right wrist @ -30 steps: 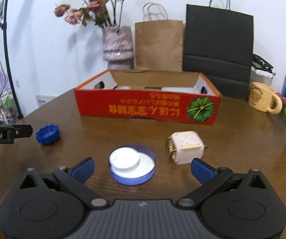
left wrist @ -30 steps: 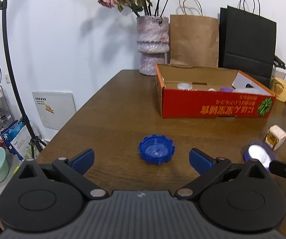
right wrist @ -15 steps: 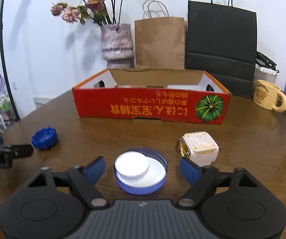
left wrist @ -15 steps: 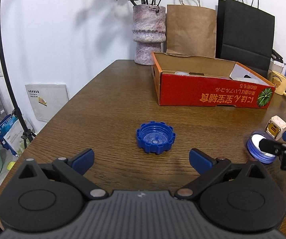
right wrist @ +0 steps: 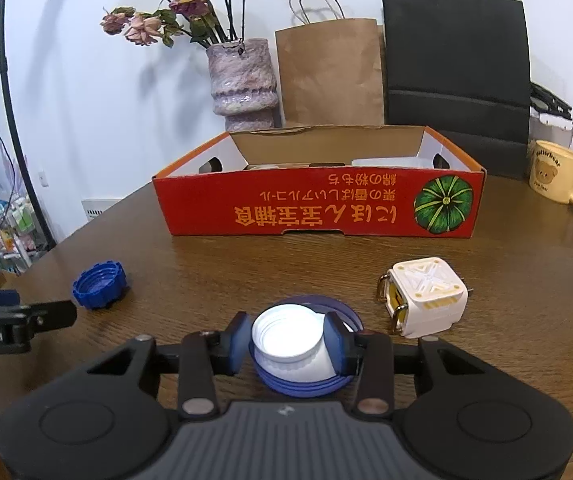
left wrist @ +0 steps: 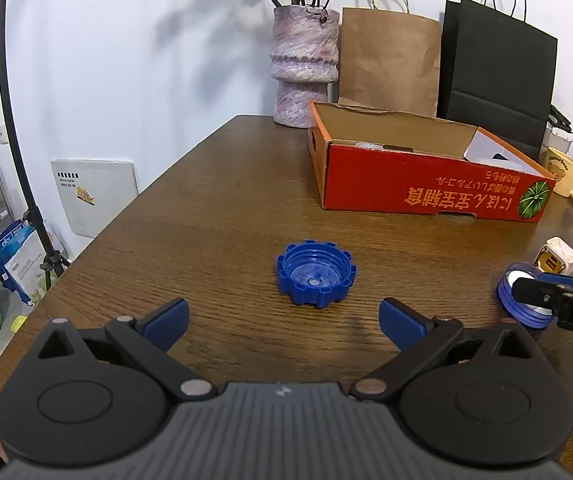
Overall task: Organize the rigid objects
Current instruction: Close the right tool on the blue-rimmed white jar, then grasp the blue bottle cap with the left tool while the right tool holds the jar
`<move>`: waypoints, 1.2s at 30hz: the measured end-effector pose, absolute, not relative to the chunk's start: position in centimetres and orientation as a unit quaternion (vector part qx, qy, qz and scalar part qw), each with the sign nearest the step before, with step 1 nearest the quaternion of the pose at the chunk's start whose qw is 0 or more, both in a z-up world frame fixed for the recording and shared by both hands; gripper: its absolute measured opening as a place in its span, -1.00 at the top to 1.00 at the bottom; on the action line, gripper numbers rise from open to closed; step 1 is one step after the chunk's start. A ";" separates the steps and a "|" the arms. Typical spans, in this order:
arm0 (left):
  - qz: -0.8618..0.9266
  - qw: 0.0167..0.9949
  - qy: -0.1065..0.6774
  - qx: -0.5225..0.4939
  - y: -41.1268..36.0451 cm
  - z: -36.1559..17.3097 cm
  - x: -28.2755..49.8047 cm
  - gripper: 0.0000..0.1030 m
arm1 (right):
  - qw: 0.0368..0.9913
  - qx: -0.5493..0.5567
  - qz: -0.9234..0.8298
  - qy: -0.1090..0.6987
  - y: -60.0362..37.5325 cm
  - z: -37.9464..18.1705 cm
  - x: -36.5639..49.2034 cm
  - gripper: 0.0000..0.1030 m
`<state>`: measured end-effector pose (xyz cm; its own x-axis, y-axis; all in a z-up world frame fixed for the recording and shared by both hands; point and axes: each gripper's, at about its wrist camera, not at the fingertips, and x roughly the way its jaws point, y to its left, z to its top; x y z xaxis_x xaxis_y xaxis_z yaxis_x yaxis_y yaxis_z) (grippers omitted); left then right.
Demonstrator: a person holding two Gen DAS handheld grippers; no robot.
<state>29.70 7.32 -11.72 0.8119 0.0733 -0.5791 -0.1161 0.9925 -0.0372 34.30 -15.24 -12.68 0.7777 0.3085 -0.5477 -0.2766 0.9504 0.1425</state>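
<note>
Low in the right wrist frame, the right gripper (right wrist: 286, 342) is seen closing, its blue pads flanking a white cap (right wrist: 286, 336) that lies in a blue-rimmed lid (right wrist: 306, 384) on the desk (right wrist: 246, 264). Whether the pads press yet cannot be told. At the left wrist frame's bottom, the left gripper (left wrist: 284, 318) is held wide apart behind a blue ridged cap (left wrist: 315, 278).

table (right wrist: 246, 264): wood-grain, slight sheen
box (right wrist: 318, 212): printed cardboard
blue cap (left wrist: 315, 278): ridged glossy plastic
vase (right wrist: 244, 80): mottled, glazed
</note>
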 end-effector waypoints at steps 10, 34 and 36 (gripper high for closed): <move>0.059 0.949 0.307 -0.034 7.3 -11.9 30.0 -1.00 | 0.939 0.043 0.159 0.301 -15.7 -12.9 34.3 0.77; 0.080 0.950 0.303 0.011 5.3 -11.6 33.7 -1.00 | 0.949 0.081 0.148 0.266 -17.5 -12.1 34.9 0.91; 0.086 0.948 0.306 0.007 5.2 -11.9 34.5 -1.00 | 0.950 0.086 0.146 0.263 -17.8 -12.1 34.9 0.91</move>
<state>34.51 5.22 -11.87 0.7985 0.1675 -0.5782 -0.1592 0.9851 0.0656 34.95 -17.80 -12.09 0.8188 0.3217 -0.4754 -0.2313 0.9429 0.2397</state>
